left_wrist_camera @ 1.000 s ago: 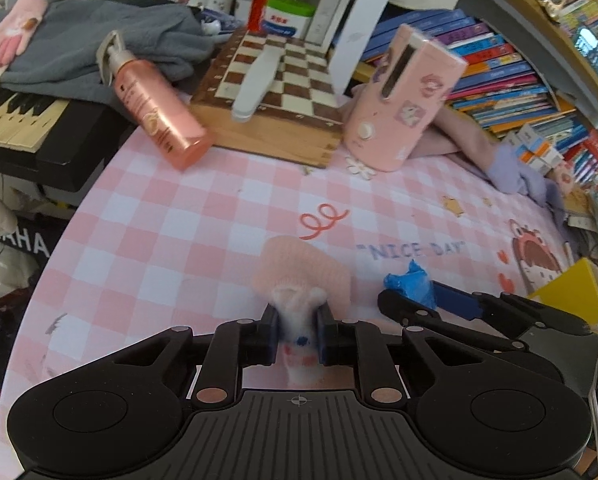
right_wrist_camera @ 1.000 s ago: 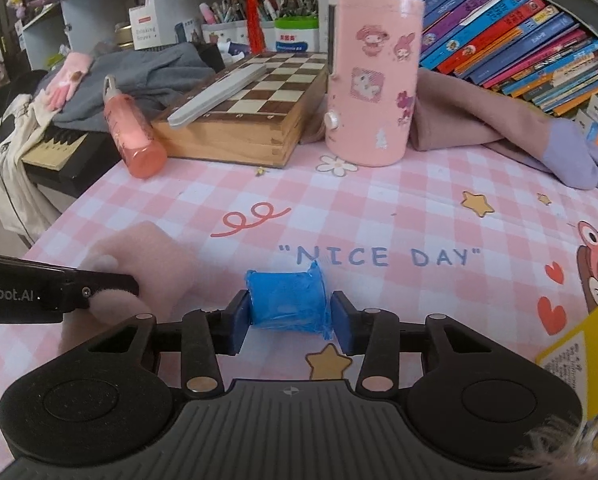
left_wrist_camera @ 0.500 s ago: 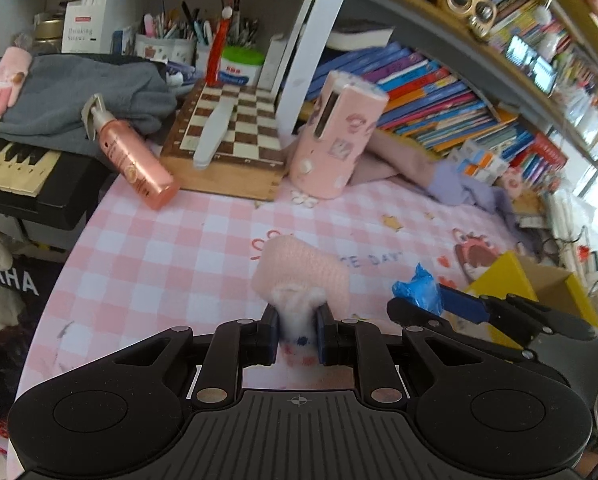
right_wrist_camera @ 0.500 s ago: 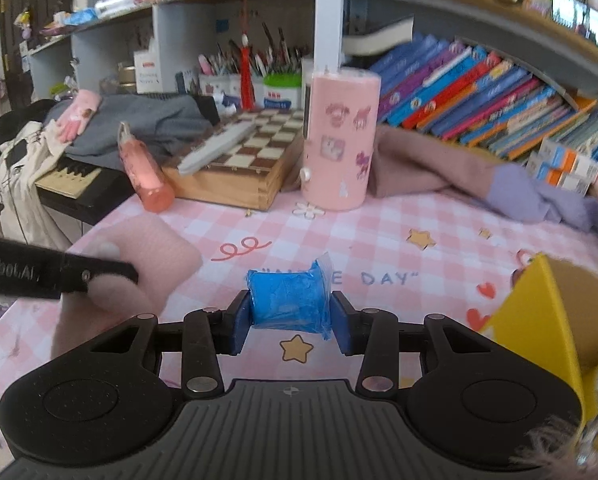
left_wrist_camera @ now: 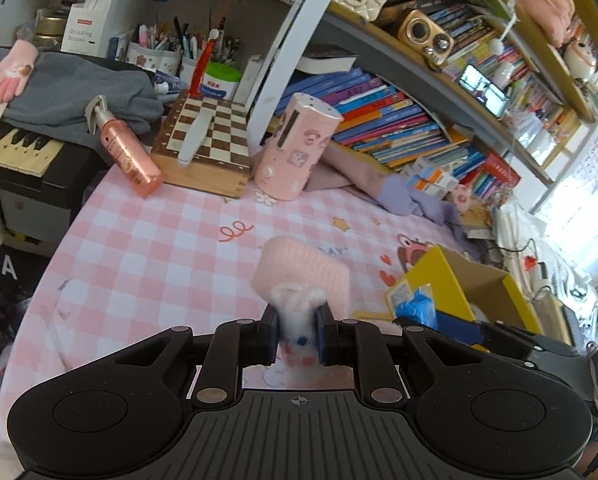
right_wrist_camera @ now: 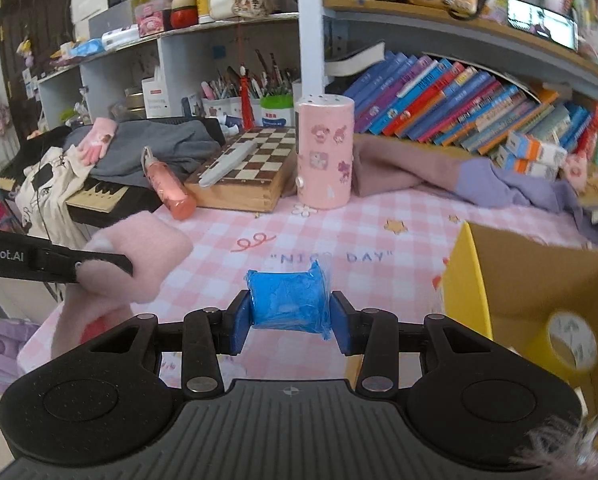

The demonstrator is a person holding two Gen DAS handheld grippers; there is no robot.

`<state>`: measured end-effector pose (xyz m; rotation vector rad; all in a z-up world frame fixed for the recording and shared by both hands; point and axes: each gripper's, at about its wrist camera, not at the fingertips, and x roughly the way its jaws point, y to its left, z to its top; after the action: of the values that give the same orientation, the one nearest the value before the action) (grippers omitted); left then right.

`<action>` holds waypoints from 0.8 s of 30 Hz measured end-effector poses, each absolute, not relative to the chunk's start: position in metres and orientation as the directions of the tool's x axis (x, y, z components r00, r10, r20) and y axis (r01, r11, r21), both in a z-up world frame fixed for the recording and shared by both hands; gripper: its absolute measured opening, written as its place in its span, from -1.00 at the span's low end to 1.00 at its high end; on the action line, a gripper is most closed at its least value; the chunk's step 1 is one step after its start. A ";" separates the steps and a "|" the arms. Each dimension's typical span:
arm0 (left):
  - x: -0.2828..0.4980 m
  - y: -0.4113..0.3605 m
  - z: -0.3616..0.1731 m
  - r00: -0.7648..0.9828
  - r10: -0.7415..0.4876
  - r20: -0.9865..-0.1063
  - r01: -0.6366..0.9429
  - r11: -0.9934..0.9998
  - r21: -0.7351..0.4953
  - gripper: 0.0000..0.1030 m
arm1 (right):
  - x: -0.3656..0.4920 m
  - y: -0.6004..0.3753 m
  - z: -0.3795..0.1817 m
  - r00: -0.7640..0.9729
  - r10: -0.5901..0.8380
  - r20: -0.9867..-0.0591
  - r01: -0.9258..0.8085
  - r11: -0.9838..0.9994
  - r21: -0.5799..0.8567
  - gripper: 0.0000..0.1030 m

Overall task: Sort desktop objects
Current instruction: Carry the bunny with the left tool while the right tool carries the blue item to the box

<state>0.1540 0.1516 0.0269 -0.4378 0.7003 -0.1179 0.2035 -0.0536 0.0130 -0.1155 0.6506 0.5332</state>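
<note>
1. The left gripper (left_wrist_camera: 298,326) is clamped on the white fuzzy cuff of a pink knit glove (left_wrist_camera: 303,276), which it holds above the pink checked tablecloth (left_wrist_camera: 159,248).
2. The right gripper (right_wrist_camera: 289,318) pinches a blue plastic-wrapped roll (right_wrist_camera: 288,300) between its blue pads (right_wrist_camera: 239,328), clear of the cloth.
3. Just right of the roll sits an open yellow cardboard box (right_wrist_camera: 465,280).
4. Further back stand a pink sticker-covered canister (right_wrist_camera: 325,152), a wooden chessboard box (right_wrist_camera: 251,172) and a leaning pink spray bottle (right_wrist_camera: 167,186).
</note>
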 end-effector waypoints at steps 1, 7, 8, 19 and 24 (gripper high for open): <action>0.150 0.150 0.028 0.763 -0.252 -0.595 -0.036 0.903 -0.429 -0.67 | 0.199 -0.056 0.014 0.667 0.433 -0.606 -0.502 0.862 0.064 -0.25; 0.121 0.145 0.033 0.768 -0.264 -0.583 -0.008 0.907 -0.421 -0.67 | 0.167 -0.067 0.015 0.660 0.422 -0.621 -0.482 0.872 0.080 -0.25; 0.115 0.144 0.033 0.768 -0.265 -0.583 -0.001 0.910 -0.414 -0.67 | 0.162 -0.068 0.015 0.660 0.418 -0.624 -0.481 0.874 0.077 -0.25; 0.058 0.134 0.027 0.745 -0.324 -0.583 0.068 0.907 -0.417 -0.67 | 0.093 -0.082 0.009 0.656 0.366 -0.661 -0.434 0.898 0.066 -0.25; 0.038 0.131 0.024 0.726 -0.355 -0.588 0.099 0.902 -0.421 -0.67 | 0.066 -0.088 0.009 0.666 0.346 -0.661 -0.401 0.913 0.073 -0.25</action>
<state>0.0377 0.1311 0.0242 -0.3783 0.7178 -0.2572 0.0659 -0.0883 0.0088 -0.0809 0.7282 0.4220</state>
